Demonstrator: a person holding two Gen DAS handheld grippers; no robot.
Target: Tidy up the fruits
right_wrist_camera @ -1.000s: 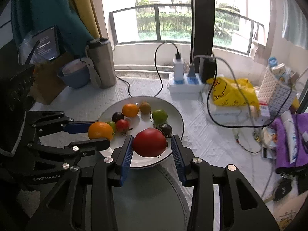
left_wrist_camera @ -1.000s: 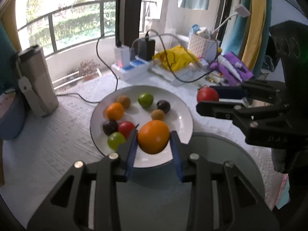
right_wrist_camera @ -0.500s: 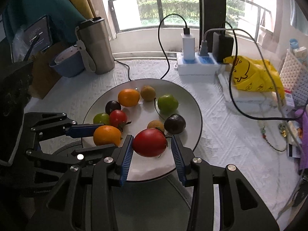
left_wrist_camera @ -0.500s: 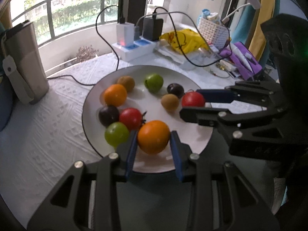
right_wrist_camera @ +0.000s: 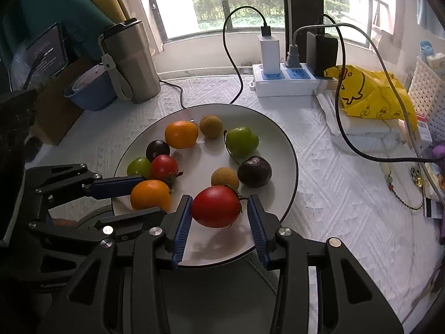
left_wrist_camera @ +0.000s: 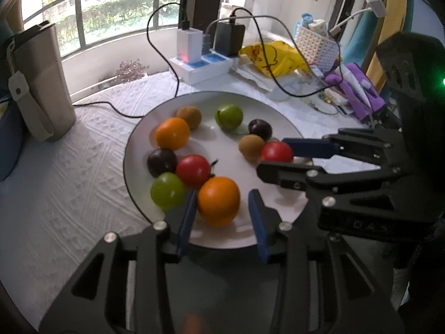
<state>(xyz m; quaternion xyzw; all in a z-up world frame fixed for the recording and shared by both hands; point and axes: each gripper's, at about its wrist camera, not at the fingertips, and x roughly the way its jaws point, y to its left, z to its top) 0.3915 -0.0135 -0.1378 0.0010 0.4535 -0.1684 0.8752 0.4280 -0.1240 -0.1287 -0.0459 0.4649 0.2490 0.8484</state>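
Note:
A white plate (left_wrist_camera: pixel 222 147) (right_wrist_camera: pixel 281 144) holds several fruits: an orange, red tomato, green and dark fruits, brown ones. My left gripper (left_wrist_camera: pixel 221 208) is open over the plate's near edge, with an orange (left_wrist_camera: pixel 219 201) resting on the plate between its fingers; a gap shows on the right side. My right gripper (right_wrist_camera: pixel 219 217) is open too, with a red tomato (right_wrist_camera: pixel 216 206) lying on the plate between its fingers, gaps on both sides. Each gripper shows in the other's view, the right one (left_wrist_camera: pixel 281 157) and the left one (right_wrist_camera: pixel 130 197).
A steel tumbler (right_wrist_camera: pixel 130 64) and blue bowl (right_wrist_camera: pixel 91 91) stand at the left back. A power strip with chargers and cables (right_wrist_camera: pixel 286 80), a yellow bag (right_wrist_camera: pixel 370 97) and a white basket (left_wrist_camera: pixel 314 47) lie behind and to the right. A white textured cloth (right_wrist_camera: pixel 347 194) covers the table.
Both grippers came down to the plate with their fruits and opened. The orange and the red tomato now rest on the plate between the parted fingers.

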